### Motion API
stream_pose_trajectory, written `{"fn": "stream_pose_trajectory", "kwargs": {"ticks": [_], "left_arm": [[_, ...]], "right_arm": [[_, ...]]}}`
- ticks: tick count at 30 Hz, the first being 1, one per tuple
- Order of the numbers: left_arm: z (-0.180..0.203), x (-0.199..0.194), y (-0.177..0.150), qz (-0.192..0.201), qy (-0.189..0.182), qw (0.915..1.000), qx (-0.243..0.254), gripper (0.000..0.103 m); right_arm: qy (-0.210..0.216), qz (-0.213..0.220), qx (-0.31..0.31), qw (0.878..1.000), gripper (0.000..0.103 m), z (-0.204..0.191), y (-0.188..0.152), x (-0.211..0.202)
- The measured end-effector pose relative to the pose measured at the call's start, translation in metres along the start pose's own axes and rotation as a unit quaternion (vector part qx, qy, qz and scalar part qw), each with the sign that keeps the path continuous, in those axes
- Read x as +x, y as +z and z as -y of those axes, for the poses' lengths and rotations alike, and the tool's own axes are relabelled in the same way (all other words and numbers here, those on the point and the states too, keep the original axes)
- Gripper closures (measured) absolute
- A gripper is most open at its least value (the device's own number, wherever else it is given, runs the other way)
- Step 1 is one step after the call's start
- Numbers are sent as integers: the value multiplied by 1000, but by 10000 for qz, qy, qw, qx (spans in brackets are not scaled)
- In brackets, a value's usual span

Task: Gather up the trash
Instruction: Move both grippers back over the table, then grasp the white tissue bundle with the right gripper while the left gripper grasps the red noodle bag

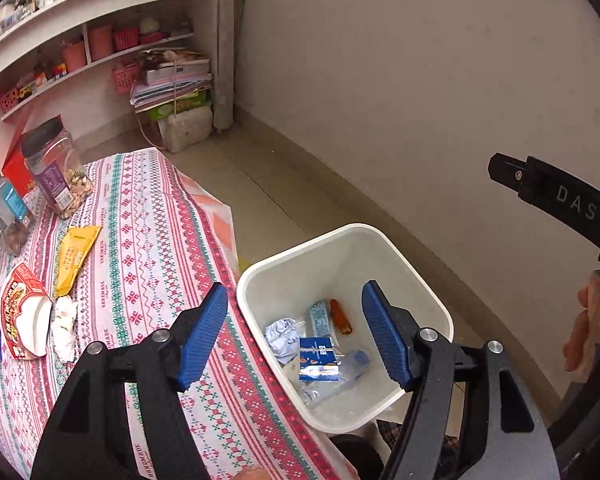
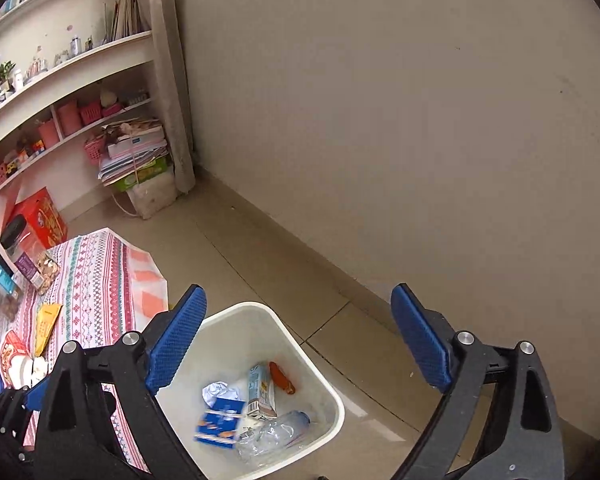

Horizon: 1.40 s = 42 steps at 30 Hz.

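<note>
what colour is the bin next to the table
White, inside and out. The bin shows best in the left wrist view, with trash lying in it.

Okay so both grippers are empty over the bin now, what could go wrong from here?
1. The white bin sits tight against the draped tablecloth; the left gripper swinging back could snag the cloth or nudge the bin.
2. The crumpled tissue is soft and lies against the red snack tray, so a grasp may drag the tray along.
3. The flat yellow packet may slip from the fingertips.

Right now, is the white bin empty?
No. The white bin holds a blue packet, crumpled paper and a plastic bottle.
</note>
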<state>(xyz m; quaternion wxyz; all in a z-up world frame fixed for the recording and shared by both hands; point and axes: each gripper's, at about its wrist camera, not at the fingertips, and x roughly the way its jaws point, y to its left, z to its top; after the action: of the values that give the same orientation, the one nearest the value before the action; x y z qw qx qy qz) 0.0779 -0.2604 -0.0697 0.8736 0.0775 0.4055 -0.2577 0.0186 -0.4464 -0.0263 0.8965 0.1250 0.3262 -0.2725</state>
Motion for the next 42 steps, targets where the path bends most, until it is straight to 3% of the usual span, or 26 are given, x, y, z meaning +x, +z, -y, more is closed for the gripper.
{"fn": "stream_pose_trajectory", "kwargs": {"ticks": [11,16,25,31,42], "left_arm": [[-71,-8,-5,-24,855,9961,-199,27],[-124,-4,-12,-249,1334,9899,-418,22],[-233,-4,-28,-661,1770,9758,-1097,15],[-295,4,-38,-923,1852,9680,-1421,13],[-343,41,-46,-1454,1480,9701,-1258,12]], "right_arm": [[502,-317,-722,9956,7,-73,-10,8],[732,-490,-1181,9891,7,-120,-24,12],[1119,-778,-1734,9754,7,-200,-46,20],[1312,-908,-2093,9647,7,-251,-63,25],[1618,-1284,-2758,9387,7,-325,-101,37]]}}
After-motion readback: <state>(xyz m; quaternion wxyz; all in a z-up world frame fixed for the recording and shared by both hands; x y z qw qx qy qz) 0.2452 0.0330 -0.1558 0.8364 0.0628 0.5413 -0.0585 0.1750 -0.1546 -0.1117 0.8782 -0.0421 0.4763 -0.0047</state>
